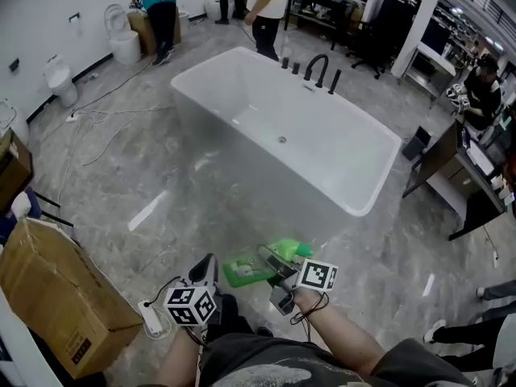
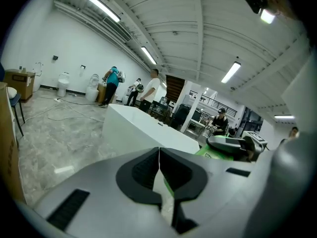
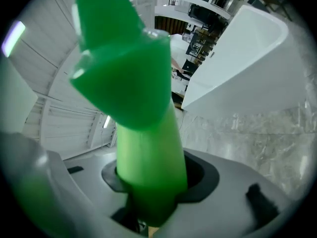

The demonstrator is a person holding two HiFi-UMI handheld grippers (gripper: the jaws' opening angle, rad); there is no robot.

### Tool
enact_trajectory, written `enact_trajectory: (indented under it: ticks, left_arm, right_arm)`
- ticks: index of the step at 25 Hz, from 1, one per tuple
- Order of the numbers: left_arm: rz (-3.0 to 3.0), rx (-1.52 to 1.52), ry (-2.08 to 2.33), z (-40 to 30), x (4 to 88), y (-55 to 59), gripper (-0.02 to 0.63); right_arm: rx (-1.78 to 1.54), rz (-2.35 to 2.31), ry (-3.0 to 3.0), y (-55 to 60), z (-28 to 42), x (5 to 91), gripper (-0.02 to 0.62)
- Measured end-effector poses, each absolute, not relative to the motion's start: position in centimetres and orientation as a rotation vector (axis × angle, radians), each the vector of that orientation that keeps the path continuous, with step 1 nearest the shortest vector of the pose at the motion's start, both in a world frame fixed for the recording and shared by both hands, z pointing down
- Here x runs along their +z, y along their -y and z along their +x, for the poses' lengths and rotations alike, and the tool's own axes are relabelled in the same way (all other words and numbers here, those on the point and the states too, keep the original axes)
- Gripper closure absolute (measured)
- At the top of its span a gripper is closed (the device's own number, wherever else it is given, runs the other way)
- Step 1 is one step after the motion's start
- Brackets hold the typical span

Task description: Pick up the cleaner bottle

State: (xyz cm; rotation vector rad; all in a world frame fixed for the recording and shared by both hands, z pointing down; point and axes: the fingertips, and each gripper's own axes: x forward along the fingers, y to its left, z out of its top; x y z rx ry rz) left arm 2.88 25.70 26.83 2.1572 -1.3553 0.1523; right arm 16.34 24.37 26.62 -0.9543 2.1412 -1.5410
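Note:
The green cleaner bottle (image 1: 256, 266) hangs in the air on its side, low in the head view, in front of the white bathtub (image 1: 355, 176). My right gripper (image 1: 280, 271) is shut on it. In the right gripper view its neck (image 3: 148, 148) fills the space between the jaws, with the green spray head above. To the bottle's left my left gripper (image 1: 209, 269) is held apart from it, with nothing in it. Its dark pads (image 2: 143, 175) meet in the left gripper view, and the bottle (image 2: 223, 150) shows beyond them at the right.
A cardboard box (image 1: 60, 297) stands at the left on the grey marble floor, with a white power strip (image 1: 151, 317) beside it. Black taps (image 1: 316, 69) sit on the tub's far rim. Toilets (image 1: 121, 39), several people and desks (image 1: 459, 168) ring the room.

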Motion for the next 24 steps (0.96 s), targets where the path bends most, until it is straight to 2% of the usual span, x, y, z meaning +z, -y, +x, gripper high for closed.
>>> enact_trajectory:
  ticks: [4,10,24]
  left_arm:
    - [2.054,0.09,1.389,3.9,28.2,-31.8,0.591]
    - [2.017,0.171,1.477,2.0,28.8,-37.2,0.591]
    - [2.092,0.193,1.53,3.3,27.8,-39.2,0.591]
  right_arm:
    - [-1.67,-0.817,-2.084,-30.5,15.7,28.7,0.404]
    - [-1.834,-0.795,-1.988,-36.5,15.0,32.0,0.407]
    - [-1.754,-0.786,-1.955,-36.7,17.2,31.1,0.408]
